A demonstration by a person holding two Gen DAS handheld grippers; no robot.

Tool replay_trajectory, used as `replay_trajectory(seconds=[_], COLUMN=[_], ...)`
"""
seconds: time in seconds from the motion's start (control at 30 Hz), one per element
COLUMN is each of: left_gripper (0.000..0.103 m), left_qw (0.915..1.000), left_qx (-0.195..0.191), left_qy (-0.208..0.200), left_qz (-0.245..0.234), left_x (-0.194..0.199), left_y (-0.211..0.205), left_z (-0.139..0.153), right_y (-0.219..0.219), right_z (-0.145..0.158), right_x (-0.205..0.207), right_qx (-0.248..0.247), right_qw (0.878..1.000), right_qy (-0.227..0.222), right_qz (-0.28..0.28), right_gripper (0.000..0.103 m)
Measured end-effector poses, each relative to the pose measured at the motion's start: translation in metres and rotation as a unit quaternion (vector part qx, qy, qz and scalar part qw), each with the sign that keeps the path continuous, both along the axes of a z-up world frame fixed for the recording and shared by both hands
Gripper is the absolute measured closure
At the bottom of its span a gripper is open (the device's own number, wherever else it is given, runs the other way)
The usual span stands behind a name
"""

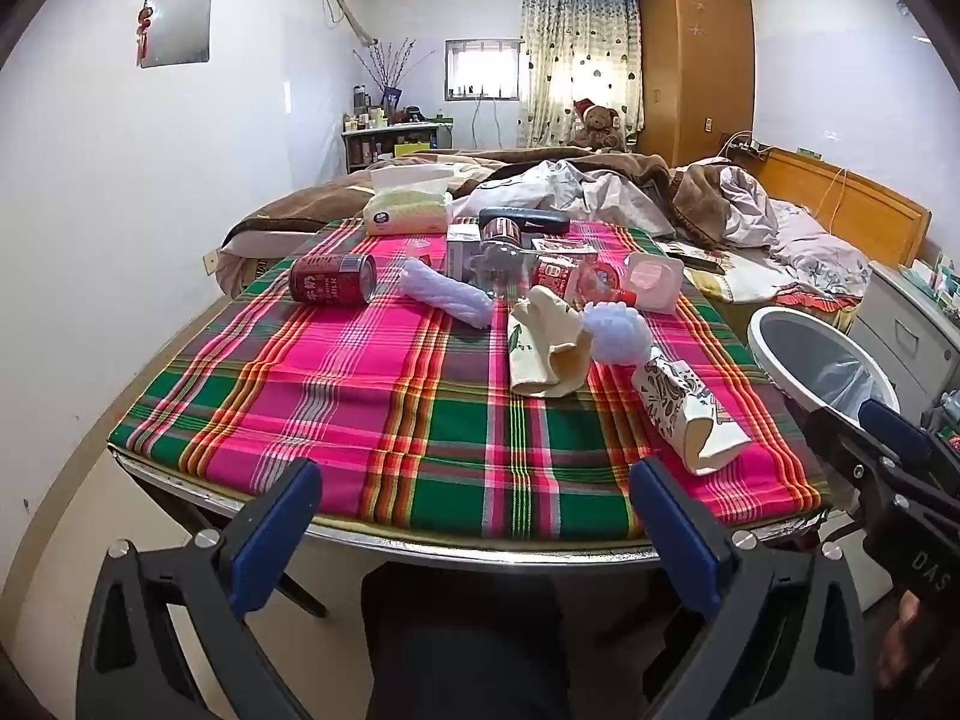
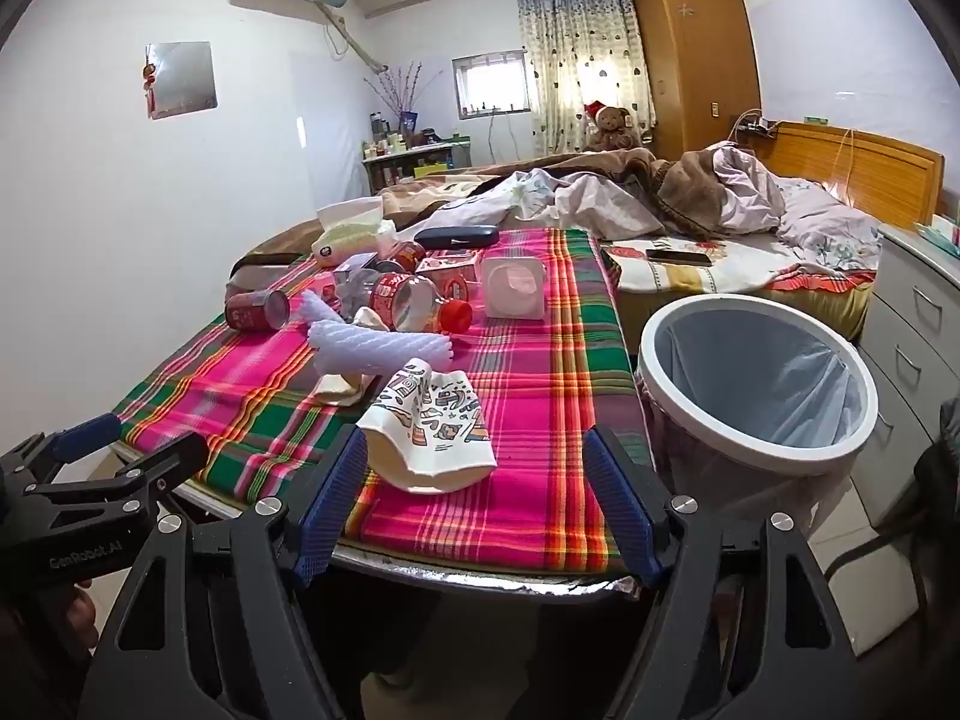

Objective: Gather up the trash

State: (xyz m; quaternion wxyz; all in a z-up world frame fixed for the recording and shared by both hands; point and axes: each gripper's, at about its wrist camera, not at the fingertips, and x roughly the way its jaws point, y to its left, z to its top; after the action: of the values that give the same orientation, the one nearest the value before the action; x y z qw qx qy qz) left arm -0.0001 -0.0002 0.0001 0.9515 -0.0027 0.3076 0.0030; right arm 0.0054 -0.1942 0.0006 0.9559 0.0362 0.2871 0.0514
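Trash lies on a plaid-covered table (image 1: pixel 372 420): a crushed patterned paper cup (image 1: pixel 690 414) (image 2: pixel 429 429) near the front right edge, a second flattened cup (image 1: pixel 543 348), white foam net sleeves (image 1: pixel 447 294) (image 2: pixel 378 348), a red can (image 1: pixel 333 279) (image 2: pixel 258 309) on its side, a clear bottle with a red cap (image 2: pixel 420 303), a white plastic tub (image 1: pixel 654 279) (image 2: pixel 515 288). A white-rimmed bin with a liner (image 2: pixel 756 384) (image 1: pixel 810 360) stands right of the table. My left gripper (image 1: pixel 474 516) is open and empty at the front edge. My right gripper (image 2: pixel 477 492) is open, with the patterned cup just ahead between its fingers.
A tissue pack (image 1: pixel 411 204), a dark case (image 1: pixel 525 219) and small boxes (image 1: pixel 465 249) sit at the table's far side. A bed with rumpled blankets (image 2: pixel 690 204) lies behind, with a phone (image 2: pixel 678 257) on it. Drawers (image 2: pixel 918 348) stand right of the bin.
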Motion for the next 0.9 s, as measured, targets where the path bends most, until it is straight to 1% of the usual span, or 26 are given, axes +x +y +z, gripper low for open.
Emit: replay_trajectory(seconds=[0.27,0.3,0.9], left_gripper=[0.000,0.000,0.000], left_qw=[1.0000,1.0000,1.0000], left_qx=[-0.007,0.001,-0.002], left_qy=[0.000,0.000,-0.002], left_qz=[-0.001,-0.001,-0.003], left_x=[-0.0006,0.0012,-0.0022], left_y=[0.0014,-0.0035,-0.0008], left_z=[-0.0003,-0.0017,0.0037], right_y=[-0.0004,-0.0002,0.0008], right_z=[0.0003,0.0002,0.0013], right_x=[-0.0012,-0.0013,-0.0022], right_qx=[0.002,0.001,0.002], right_qw=[1.000,1.000,1.000], right_qy=[-0.001,-0.001,-0.004], right_qz=[-0.001,-0.001,-0.002], right_gripper=[0.027,0.027,0.027])
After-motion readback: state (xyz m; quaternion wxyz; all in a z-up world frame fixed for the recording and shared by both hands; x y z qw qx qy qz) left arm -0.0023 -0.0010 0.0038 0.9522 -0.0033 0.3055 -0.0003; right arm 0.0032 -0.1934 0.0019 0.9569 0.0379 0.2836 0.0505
